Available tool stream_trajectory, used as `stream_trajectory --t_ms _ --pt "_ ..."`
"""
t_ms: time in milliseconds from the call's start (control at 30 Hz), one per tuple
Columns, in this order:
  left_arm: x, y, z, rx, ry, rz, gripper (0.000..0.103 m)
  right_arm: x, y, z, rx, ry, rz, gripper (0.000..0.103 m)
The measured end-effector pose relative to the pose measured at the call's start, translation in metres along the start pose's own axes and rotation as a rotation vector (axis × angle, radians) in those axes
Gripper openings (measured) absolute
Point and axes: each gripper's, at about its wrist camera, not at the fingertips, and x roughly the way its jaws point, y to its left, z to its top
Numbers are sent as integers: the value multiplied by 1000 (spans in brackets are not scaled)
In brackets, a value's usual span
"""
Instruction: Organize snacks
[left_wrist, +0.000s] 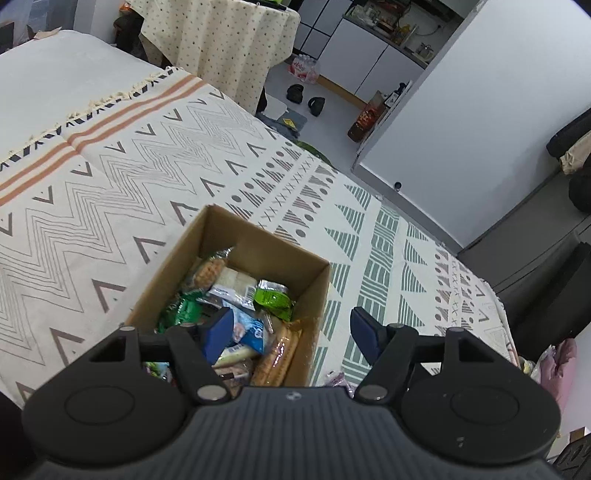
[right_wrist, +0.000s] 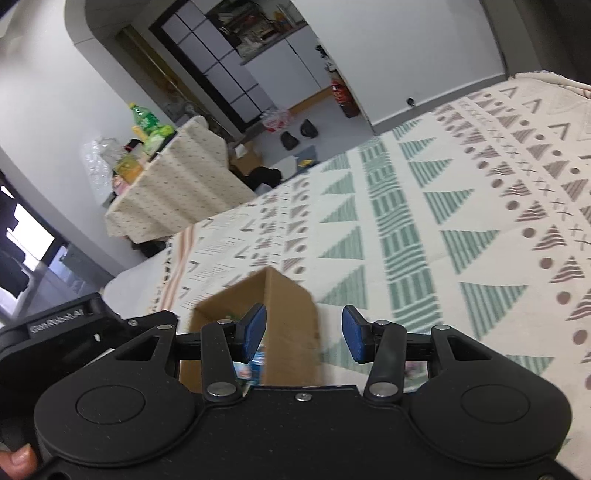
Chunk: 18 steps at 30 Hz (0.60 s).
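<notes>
Snacks (left_wrist: 236, 306) lying in cardboard box (left_wrist: 258, 243), lower centre of frame, on patterned blanket (left_wrist: 147, 166). You are holding left gripper (left_wrist: 291, 332) and right gripper (right_wrist: 303, 334) spread apart, both empty.

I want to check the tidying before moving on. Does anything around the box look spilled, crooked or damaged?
Mostly fine. The cardboard box stands upright and looks undamaged, with the snack packets piled loosely inside. One oddity: something pinkish lies on the patterned blanket just outside the box, largely hidden by the left hand-held gripper.
</notes>
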Motion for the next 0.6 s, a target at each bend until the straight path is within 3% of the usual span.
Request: stream_trajectory --t_ms 233,400,600 --pt "20 -6 -10 19 28 13 68 19 -24 -9 21 57 -44 52" --pt "35 -4 -13 20 49 33 69 39 -37 -19 32 105 -84 65" --pt "49 3 -11 14 61 62 69 65 -50 -29 70 162 -133 68"
